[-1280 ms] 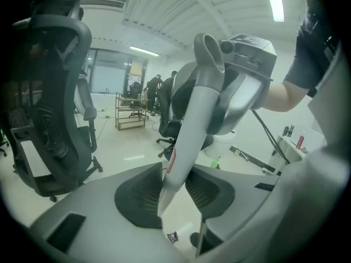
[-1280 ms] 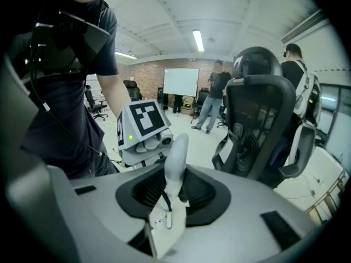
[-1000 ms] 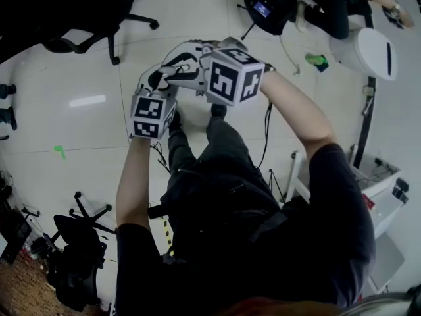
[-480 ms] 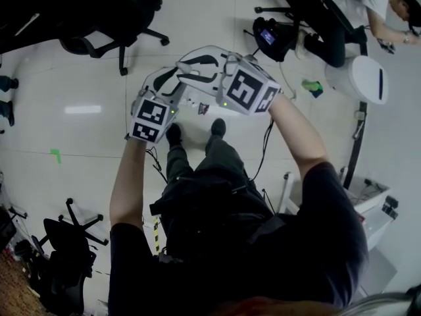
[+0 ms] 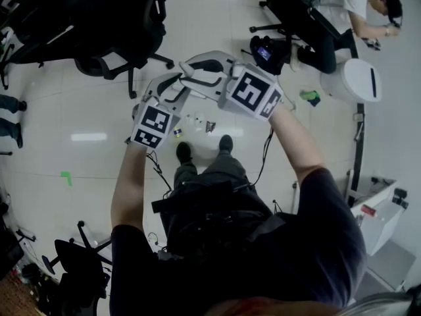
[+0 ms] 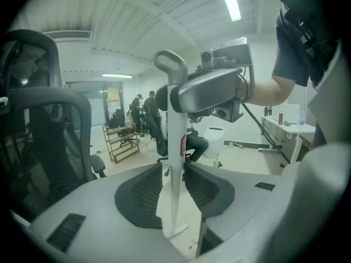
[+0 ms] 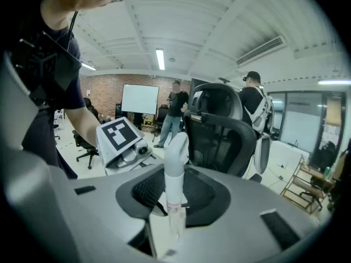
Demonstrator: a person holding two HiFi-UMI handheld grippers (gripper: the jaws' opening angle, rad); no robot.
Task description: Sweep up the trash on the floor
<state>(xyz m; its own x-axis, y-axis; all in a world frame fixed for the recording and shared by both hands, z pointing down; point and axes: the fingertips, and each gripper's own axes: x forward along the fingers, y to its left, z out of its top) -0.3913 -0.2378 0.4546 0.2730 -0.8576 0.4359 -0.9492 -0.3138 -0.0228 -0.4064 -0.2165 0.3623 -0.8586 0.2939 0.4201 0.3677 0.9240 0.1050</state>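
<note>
White tiled floor [image 5: 85, 78]. Trash [image 5: 210, 126]: small bits lying just ahead of your shoes [image 5: 184, 151], below both grippers. Left gripper [image 6: 174, 193] is clamped on a looped handle [image 6: 174, 119], right gripper [image 7: 173, 193] on a rounded handle [image 7: 175, 152]. Risk: either handle may pivot between the pads, so that your stroke scatters the bits toward the chair [image 5: 125, 18].

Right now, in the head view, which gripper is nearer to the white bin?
Right. The white bin stands off to the person's right. The right gripper is held up on that side, and the left gripper is beside it, farther from the bin.
</note>
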